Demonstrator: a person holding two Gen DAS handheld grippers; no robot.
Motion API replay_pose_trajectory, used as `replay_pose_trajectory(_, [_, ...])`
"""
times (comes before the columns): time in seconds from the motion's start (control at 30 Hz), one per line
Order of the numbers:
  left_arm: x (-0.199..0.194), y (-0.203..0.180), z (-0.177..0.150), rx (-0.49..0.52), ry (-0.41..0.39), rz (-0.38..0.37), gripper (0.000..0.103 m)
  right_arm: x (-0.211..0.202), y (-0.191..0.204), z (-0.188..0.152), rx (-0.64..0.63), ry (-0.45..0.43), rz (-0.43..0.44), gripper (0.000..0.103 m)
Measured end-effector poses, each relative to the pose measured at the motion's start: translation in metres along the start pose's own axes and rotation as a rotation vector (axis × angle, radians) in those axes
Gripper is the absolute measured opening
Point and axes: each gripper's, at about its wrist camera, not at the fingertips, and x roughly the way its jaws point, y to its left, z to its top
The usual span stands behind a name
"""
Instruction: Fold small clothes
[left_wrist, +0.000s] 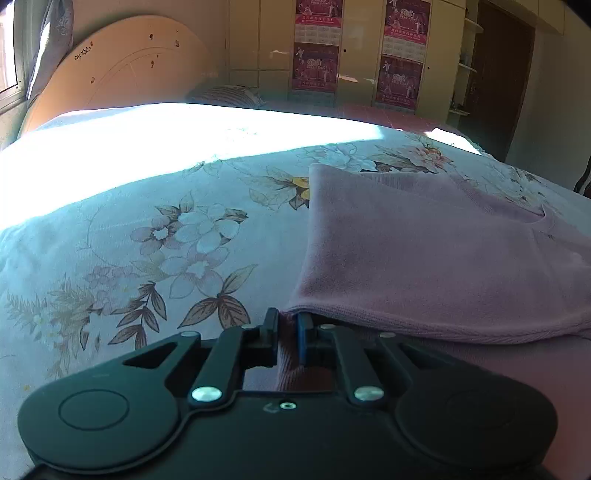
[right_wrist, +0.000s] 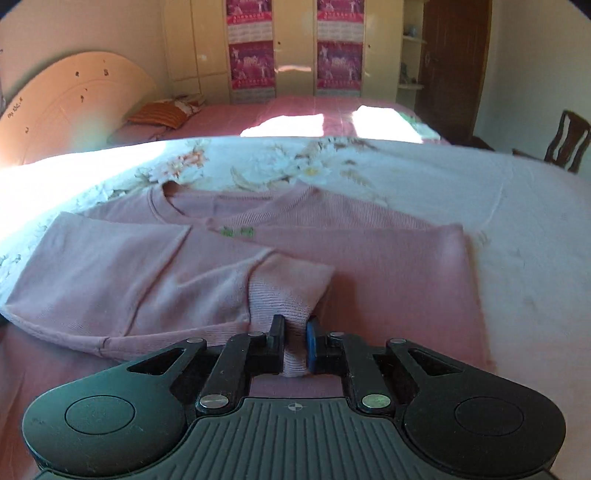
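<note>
A bed (right_wrist: 535, 236) carries everything, covered by a pale floral quilt (left_wrist: 155, 236) printed with blossoms and brown leaves, its far part washed out by a band of sunlight. Directly on the quilt lies a pink knit sweater (right_wrist: 388, 266), neckline toward the far side and a sleeve folded across its body. Farther back, a pink sheet (right_wrist: 295, 114) covers the bed, with a striped pillow (right_wrist: 162, 114) near the curved wooden headboard (right_wrist: 74, 99).

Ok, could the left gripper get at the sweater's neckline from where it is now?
Probably not yet. The left gripper looks shut on the pink sweater at its near corner, so it would have to let go first. Past that, only flat fabric lies before the neckline.
</note>
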Motion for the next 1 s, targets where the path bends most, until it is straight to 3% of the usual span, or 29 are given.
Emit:
replay_pose_trajectory(0.07, [-0.008, 0.002, 0.002, 0.003, 0.010, -0.007, 0.022, -0.006, -0.013, -0.003, 0.072, -0.014, 0.028, 0.016])
replay_pose_trajectory(0.13, [-0.020, 0.007, 0.002, -0.008, -0.001, -0.030, 0.022, -0.016, -0.024, 0.002, 0.123, -0.043, 0.046, 0.052])
replay_pose_trajectory(0.17, [-0.026, 0.009, 0.002, -0.012, -0.009, -0.034, 0.022, -0.021, -0.026, 0.006, 0.123, -0.067, 0.041, 0.080])
replay_pose_trajectory(0.2, [-0.031, 0.011, 0.003, -0.018, -0.019, -0.036, 0.023, -0.024, -0.027, 0.009, 0.119, -0.084, 0.043, 0.085])
replay_pose_trajectory(0.37, [-0.027, 0.005, 0.028, -0.034, -0.046, -0.048, 0.024, -0.004, -0.026, 0.027, 0.135, -0.039, 0.076, 0.081])
replay_pose_trajectory(0.5, [-0.007, -0.021, 0.047, 0.001, -0.052, -0.089, 0.024, 0.023, -0.023, 0.029, 0.180, 0.014, 0.114, 0.044])
replay_pose_trajectory(0.57, [0.005, -0.036, 0.051, 0.036, -0.050, -0.100, 0.024, 0.026, -0.016, 0.030, 0.151, 0.007, 0.089, 0.039])
replay_pose_trajectory(0.6, [0.011, -0.040, 0.053, 0.042, -0.041, -0.108, 0.024, 0.026, -0.015, 0.030, 0.141, 0.006, 0.097, 0.025])
replay_pose_trajectory(0.67, [0.023, -0.048, 0.054, 0.047, -0.023, -0.109, 0.024, 0.023, -0.012, 0.029, 0.119, -0.008, 0.103, 0.010])
replay_pose_trajectory(0.8, [0.034, -0.048, 0.057, 0.028, -0.016, -0.096, 0.026, 0.018, -0.005, 0.027, 0.019, -0.051, 0.043, 0.010])
replay_pose_trajectory(0.87, [0.035, -0.046, 0.060, 0.024, -0.027, -0.091, 0.028, 0.020, -0.017, 0.028, 0.079, -0.050, 0.053, 0.011])
replay_pose_trajectory(0.93, [0.041, -0.045, 0.063, 0.031, -0.026, -0.082, 0.029, 0.023, -0.025, 0.031, 0.131, -0.037, 0.105, 0.031])
replay_pose_trajectory(0.97, [0.044, -0.044, 0.065, 0.030, -0.024, -0.078, 0.029, 0.024, -0.025, 0.031, 0.134, -0.037, 0.111, 0.065])
replay_pose_trajectory(1.0, [0.048, -0.043, 0.068, 0.024, -0.022, -0.074, 0.029, 0.025, -0.024, 0.032, 0.125, -0.042, 0.107, 0.082])
